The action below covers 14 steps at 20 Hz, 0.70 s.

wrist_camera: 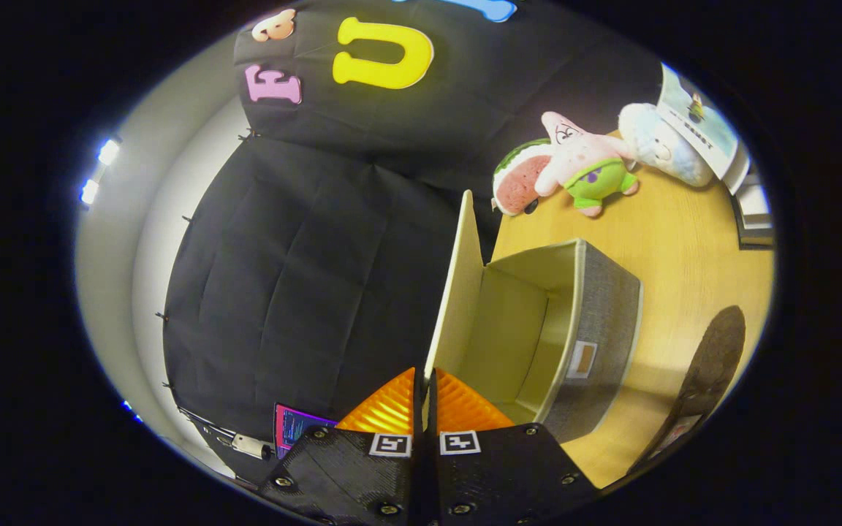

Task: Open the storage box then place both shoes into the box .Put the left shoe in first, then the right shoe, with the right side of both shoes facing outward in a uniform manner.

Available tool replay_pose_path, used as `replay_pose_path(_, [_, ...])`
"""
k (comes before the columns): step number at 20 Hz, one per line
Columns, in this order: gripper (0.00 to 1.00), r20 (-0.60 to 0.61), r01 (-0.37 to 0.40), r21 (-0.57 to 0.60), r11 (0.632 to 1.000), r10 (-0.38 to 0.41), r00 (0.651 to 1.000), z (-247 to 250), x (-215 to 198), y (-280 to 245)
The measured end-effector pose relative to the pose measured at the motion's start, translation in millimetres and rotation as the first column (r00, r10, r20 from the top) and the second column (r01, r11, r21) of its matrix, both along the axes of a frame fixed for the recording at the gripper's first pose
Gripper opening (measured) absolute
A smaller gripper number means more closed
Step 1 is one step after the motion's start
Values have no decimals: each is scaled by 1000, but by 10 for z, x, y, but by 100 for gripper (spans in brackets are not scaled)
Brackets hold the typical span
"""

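A grey fabric storage box (604,321) with a cream lining stands open on the wooden table (684,241); its inside holds nothing. Its cream lid (457,285) is swung up and stands on edge along the box's left side. My gripper (425,380) is shut on the near end of that lid, with the thin panel pinched between both fingers. A dark shoe (713,365) lies on the table to the right of the box, beyond the fingers.
Three plush toys sit at the far end of the table: a watermelon slice (520,179), a pink starfish figure (582,161) and a pale blue one (658,146). Books (706,131) stand beside them. Black cloth (304,277) hangs to the left of the box.
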<state>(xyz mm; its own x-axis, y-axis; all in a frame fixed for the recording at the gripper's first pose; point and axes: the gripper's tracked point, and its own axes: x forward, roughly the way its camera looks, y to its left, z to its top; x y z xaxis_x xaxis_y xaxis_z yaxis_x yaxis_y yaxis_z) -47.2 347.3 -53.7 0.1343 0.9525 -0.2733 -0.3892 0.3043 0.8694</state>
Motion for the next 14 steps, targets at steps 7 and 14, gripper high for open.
replay_pose_path(7, [0, 39, -49, -20, 999, 50, 998, 306, -73, 545])
replay_pose_path(14, [0, 30, -99, -30, 995, 100, 995, 460, -129, 1274])
